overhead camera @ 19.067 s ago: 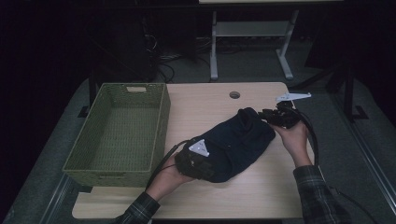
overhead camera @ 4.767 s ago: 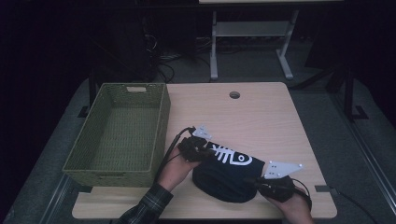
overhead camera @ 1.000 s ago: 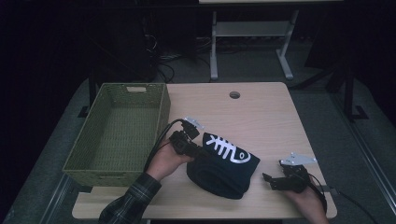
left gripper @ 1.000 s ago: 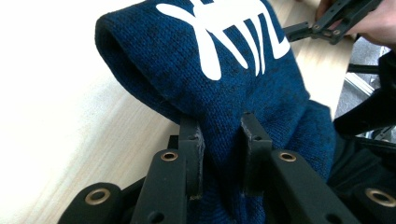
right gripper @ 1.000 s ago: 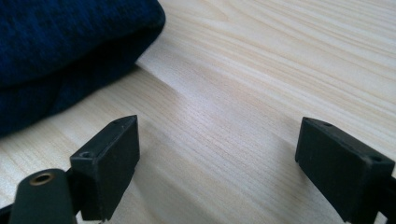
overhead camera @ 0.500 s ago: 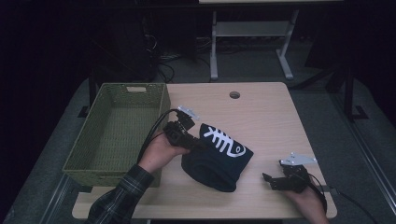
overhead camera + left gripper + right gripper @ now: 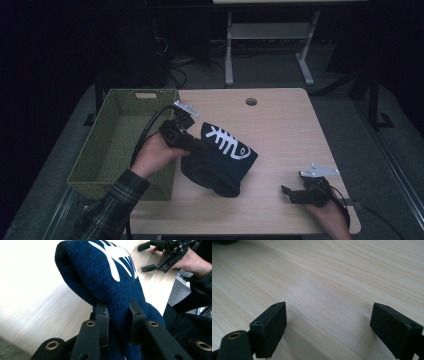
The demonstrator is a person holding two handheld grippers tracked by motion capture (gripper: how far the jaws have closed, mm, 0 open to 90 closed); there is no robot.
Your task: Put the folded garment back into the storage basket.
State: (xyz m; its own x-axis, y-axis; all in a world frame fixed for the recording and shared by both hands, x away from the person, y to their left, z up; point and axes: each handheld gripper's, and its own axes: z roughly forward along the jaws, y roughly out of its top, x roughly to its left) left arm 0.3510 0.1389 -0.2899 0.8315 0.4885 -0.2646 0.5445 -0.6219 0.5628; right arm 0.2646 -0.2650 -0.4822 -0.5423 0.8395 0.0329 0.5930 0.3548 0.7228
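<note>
Dark blue knitwear (image 7: pixel 220 162) with a white fish-skeleton design sits at the middle of the high view, one edge lifted off the wooden table (image 7: pixel 280 125) by the left gripper (image 7: pixel 192 144), the rest slumped on the tabletop. It lies just beside the green woven basket (image 7: pixel 107 145), which stands at the table's left side. The person's left hand (image 7: pixel 155 155), in a plaid sleeve, carries that gripper above the basket's right wall. Near the table's front right corner the right gripper (image 7: pixel 289 194) rests low over the wood, well apart from the garment, jaws spread.

Left gripper view: the left gripper (image 7: pixel 117 322) has its two black jaws pinched on a thick fold of the knitwear (image 7: pixel 110 282), the cloth bunched between the pads and rising above them, the white pattern on top. Beyond it, across the pale table (image 7: pixel 32 282), the right gripper (image 7: pixel 146 257) shows in the other hand, jaws apart.

Right gripper view: the right gripper (image 7: pixel 328 327) stands wide, with bare wood grain of the table (image 7: pixel 324 277) between its jaws.
</note>
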